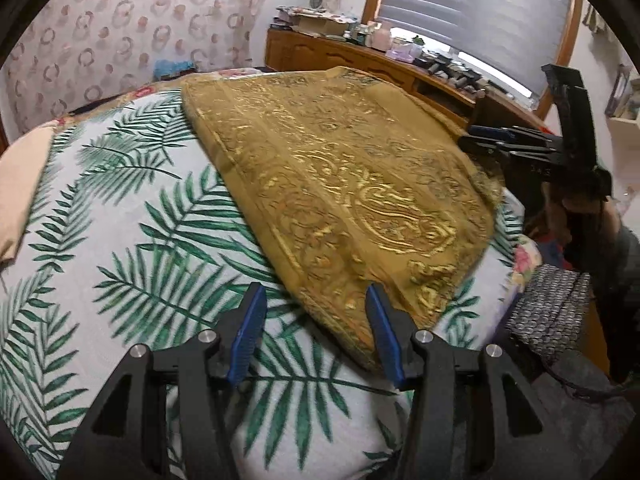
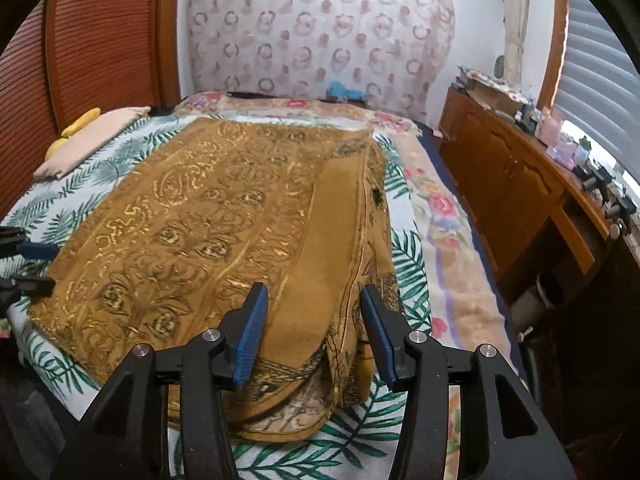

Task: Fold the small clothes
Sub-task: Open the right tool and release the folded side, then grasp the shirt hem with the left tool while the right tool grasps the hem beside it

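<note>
My left gripper (image 1: pixel 314 300) hangs over the near corner of the mustard-gold printed garment (image 1: pixel 344 184), my jaws standing apart with nothing pressed between them; the right blue pad sits just at the cloth's hem, the left pad over the palm-leaf bedsheet (image 1: pixel 132 240). My right gripper (image 2: pixel 314 300) has its jaws parted too, straddling the folded-over plain strip of the same garment (image 2: pixel 224 216) without pinching it. The garment lies spread flat on the bed, on the palm-leaf sheet, its right edge folded back over itself so the plainer underside shows, and its rounded near end reaching almost to the bed's edge. A peach pillow (image 2: pixel 88 140) rests by the far left corner of the bed, apart from the garment. Beside the sheet runs a floral blanket (image 2: pixel 444 216), and past it a wooden dresser (image 2: pixel 516 184) under the window blinds
</note>
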Demonstrator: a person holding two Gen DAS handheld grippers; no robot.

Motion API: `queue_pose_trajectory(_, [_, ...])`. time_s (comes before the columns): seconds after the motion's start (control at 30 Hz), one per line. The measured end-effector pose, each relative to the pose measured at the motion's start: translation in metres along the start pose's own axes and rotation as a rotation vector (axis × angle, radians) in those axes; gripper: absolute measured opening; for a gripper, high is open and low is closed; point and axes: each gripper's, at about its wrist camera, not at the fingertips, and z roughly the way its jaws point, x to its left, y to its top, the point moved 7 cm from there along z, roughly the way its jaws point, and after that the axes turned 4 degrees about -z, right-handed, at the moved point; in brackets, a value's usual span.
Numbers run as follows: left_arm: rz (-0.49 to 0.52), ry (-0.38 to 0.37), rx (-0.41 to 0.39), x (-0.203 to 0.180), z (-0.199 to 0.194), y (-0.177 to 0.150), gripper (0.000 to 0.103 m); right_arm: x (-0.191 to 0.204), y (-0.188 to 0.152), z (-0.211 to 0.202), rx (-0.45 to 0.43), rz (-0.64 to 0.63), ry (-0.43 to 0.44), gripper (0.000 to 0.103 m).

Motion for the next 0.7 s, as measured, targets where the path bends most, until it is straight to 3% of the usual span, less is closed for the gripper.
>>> queue_pose_trajectory(0.07, [-0.003, -0.033, 0.010, -0.004, 0.000, -0.001, 0.040, 0.004, 0.002, -0.003, -0.008, -0.001, 0.005, 0.052])
queue_pose_trajectory(0.2, [0.012, -0.042, 0.029, -0.009, 0.002, -0.001, 0.009, 0.011, 0.003, -0.006, -0.018, -0.013, 0.021, 0.053])
queue_pose_trajectory(0.23, [0.015, -0.040, 0.026, -0.009, 0.002, 0.001, 0.006, 0.014, 0.003, -0.008, -0.020, -0.019, 0.025, 0.053])
queue_pose_trajectory(0.37, [0.030, -0.059, -0.037, -0.015, -0.013, 0.019, 0.002, 0.025, 0.003, -0.012, -0.025, -0.037, 0.059, 0.057])
queue_pose_trajectory(0.63, [0.044, -0.099, -0.178, -0.025, -0.036, 0.093, 0.002, 0.055, 0.005, -0.026, -0.029, -0.072, 0.148, 0.057])
queue_pose_trajectory(0.7, [0.051, -0.092, -0.192, -0.025, -0.030, 0.110, 0.002, 0.064, 0.008, -0.033, -0.042, -0.088, 0.158, 0.063])
